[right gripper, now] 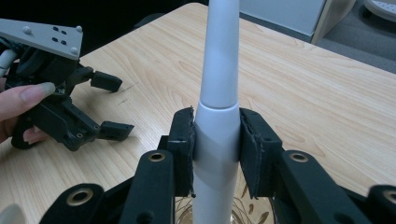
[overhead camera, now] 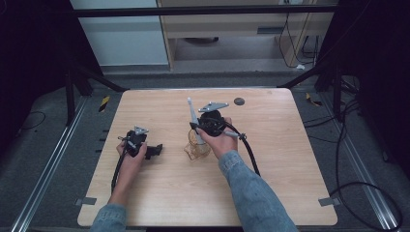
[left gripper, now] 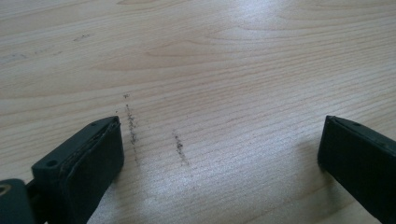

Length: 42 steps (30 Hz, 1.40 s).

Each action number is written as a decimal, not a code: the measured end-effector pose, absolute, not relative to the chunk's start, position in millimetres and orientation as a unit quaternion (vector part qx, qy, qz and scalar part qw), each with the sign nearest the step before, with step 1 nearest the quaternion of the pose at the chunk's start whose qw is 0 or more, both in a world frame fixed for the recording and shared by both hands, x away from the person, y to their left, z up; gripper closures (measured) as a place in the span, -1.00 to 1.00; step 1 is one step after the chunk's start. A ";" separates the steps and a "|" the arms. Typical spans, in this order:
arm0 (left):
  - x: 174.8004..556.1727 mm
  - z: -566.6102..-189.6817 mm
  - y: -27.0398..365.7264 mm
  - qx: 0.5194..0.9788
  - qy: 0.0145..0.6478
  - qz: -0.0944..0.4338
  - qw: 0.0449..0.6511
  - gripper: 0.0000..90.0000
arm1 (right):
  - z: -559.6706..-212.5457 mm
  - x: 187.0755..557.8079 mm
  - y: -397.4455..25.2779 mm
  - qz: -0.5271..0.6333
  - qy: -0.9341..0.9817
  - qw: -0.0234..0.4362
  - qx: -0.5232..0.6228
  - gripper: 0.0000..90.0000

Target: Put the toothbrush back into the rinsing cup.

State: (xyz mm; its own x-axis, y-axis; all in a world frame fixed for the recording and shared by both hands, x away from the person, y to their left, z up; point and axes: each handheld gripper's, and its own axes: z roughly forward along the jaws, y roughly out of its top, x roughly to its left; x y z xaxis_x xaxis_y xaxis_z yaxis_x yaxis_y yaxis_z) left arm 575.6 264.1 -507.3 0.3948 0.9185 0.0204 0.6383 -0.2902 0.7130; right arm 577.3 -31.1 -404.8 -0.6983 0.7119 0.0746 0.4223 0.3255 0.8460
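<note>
The right gripper (right gripper: pixel 217 154) is clamped on a grey-white handle (right gripper: pixel 219 84) standing in a clear glass (overhead camera: pixel 196 151) mid-table; the left gripper (left gripper: pixel 219 154), jaws apart, rests nearer the left edge.

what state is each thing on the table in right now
left gripper: open, fingers wide apart, nothing between them, low over the table
right gripper: shut on the white tool, fingers pressed to both sides
white tool: held roughly upright, above the glass
glass: clear, standing under the right gripper
table: light wood, faint dark scuff marks
</note>
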 end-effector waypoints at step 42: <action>575.7 -507.3 264.1 0.772 0.504 0.220 0.318 -1.00 | -409.2 580.2 -20.9 0.452 0.808 0.150 0.348 0.49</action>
State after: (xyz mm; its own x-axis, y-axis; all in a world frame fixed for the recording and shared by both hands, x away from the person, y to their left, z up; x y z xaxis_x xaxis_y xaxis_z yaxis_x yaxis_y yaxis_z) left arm 575.7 264.1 -507.3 0.3953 0.9183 0.0203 0.6383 -0.2905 0.7129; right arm 580.2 -20.9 -409.2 -0.7121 0.6983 0.0725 0.4273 0.3492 0.8340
